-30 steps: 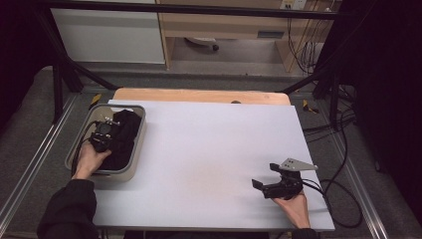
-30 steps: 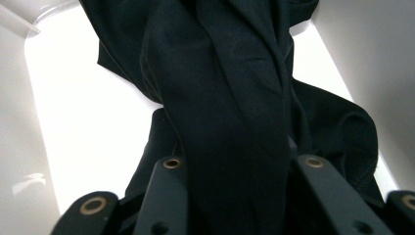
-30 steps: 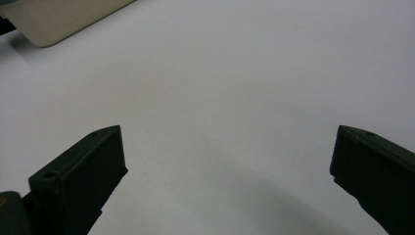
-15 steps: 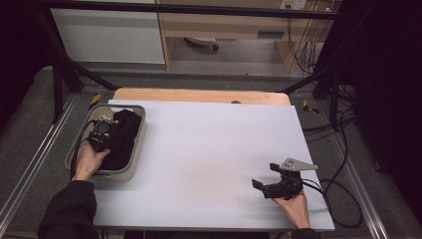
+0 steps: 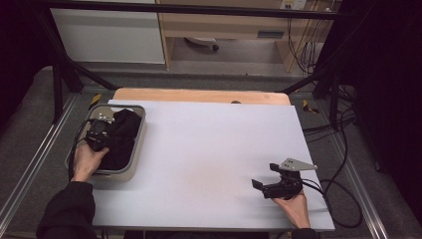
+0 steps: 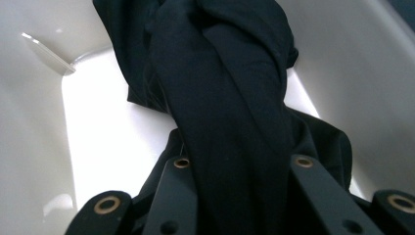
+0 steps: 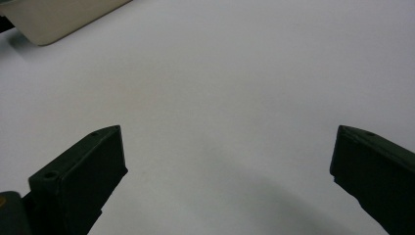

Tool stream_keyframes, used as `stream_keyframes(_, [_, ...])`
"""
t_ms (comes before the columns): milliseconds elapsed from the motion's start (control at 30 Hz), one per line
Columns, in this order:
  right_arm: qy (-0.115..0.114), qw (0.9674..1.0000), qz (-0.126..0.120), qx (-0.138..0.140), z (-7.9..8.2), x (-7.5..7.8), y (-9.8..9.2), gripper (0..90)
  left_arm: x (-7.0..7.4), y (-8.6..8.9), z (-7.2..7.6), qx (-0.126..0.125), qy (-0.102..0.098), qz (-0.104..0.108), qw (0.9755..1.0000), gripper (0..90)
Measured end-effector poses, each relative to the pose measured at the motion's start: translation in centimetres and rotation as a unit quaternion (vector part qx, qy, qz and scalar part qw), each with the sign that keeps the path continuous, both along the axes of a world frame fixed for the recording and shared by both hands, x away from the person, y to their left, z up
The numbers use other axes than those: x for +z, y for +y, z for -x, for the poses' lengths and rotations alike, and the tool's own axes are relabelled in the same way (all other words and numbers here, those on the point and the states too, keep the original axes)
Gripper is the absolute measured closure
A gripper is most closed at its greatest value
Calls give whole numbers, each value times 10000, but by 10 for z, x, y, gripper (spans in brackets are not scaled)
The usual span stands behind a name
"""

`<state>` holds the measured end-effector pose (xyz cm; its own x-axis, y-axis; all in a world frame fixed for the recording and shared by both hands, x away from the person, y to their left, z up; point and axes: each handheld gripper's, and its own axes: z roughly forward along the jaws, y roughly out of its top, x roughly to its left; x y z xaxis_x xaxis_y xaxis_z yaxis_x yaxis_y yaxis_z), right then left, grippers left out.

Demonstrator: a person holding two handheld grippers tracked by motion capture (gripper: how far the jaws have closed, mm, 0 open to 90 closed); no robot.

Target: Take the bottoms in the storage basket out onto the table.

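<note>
The white counter (image 5: 209,149) lay almost bare, so the risks all sat at its left edge, where the grey tub (image 5: 133,164) held a crumpled black cloth (image 5: 122,137). That tub looked light and stood close to the counter's side; a pull on the cloth at a slant could well have dragged or tipped it, since nothing held it down.

The cloth itself was bunched and twisted inside the tub, filling most of it. The left hand-held gripper (image 6: 235,196) was clenched on a thick rope-like fold of the fabric, which ran up between its jaws. A grip on one fold only was likely to lift the garment in a long hanging tangle, and the trailing part could have caught on the tub's rim. The smooth fabric might also have slid out of the pinch if lifted fast.

The right hand-held gripper (image 5: 272,188) rested well apart near the counter's right front, its jaws spread wide with nothing between them. Being so far off, it could not have steadied the tub in time.
</note>
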<state>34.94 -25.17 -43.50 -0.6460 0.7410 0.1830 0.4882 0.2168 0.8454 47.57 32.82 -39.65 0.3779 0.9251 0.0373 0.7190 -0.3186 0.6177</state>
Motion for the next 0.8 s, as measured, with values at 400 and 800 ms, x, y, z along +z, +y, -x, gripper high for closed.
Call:
stream_keyframes(400, [5, 10000, -6, -15, 0, 0, 0, 6, 14, 8, 7, -49, -493, 426, 9979, 754])
stream_keyframes(800, [11, 10000, -6, -11, 0, 0, 1, 6, 26, 9, 16, -108, -976, 649, 9930, 755])
